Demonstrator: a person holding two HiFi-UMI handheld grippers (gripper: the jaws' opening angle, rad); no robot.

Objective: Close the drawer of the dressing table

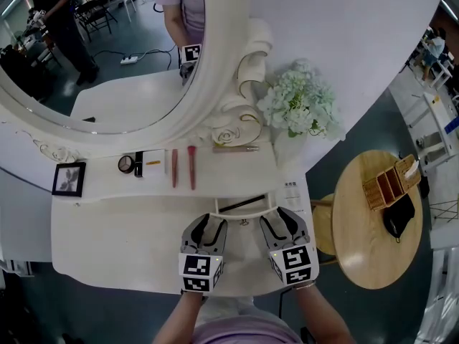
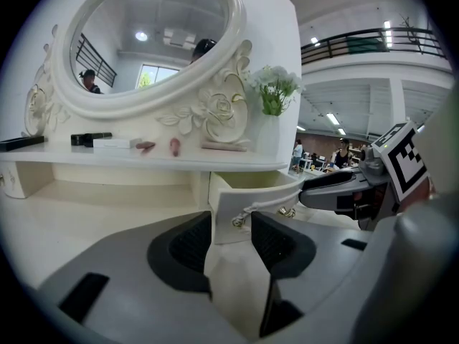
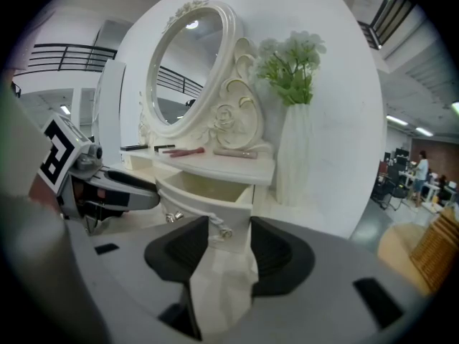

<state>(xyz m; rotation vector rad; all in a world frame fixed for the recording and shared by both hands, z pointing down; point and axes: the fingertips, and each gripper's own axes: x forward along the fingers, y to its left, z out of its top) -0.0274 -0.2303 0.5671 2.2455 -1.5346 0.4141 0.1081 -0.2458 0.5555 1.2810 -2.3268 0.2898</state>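
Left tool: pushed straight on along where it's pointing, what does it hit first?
The front panel of the open drawer, near the left end of its handle. The left tool is open and empty, with the panel dead ahead. The gap looks short, though depth is unclear.

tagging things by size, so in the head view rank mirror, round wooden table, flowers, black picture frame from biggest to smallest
1. mirror
2. round wooden table
3. flowers
4. black picture frame
As seen only: the table stands lower, farther from the camera.
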